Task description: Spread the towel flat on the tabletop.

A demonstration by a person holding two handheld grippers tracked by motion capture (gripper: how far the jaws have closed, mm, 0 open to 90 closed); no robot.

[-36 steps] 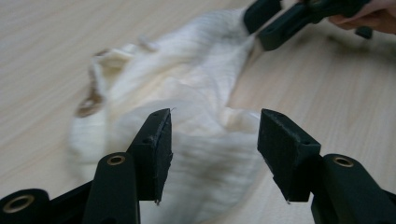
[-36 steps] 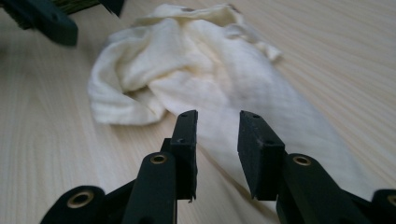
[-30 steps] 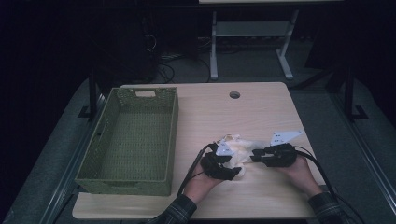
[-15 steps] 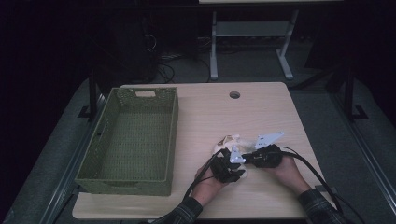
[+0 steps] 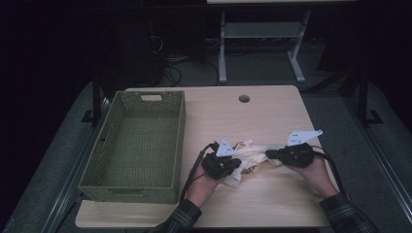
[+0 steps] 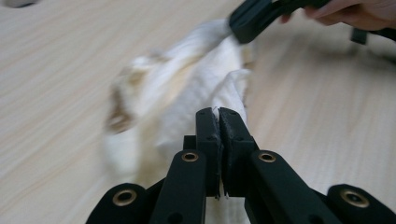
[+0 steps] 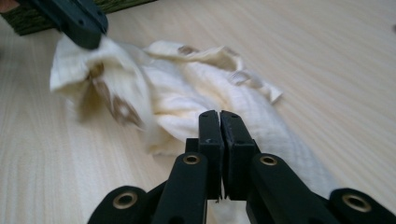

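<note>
Both claws pinched onto the cloth, 1 end each

Left gripper (image 5: 236,163) has just clamped the near-left end of the cream cloth (image 5: 252,158), right gripper (image 5: 270,154) its 3 o'clock end; long axis runs 9 to 3, green basket (image 5: 111,180) beyond at 9 o'clock

Black claw (image 6: 218,116) arms, brass rivets (plaid sleeves (image 5: 182,219) behind).
</note>
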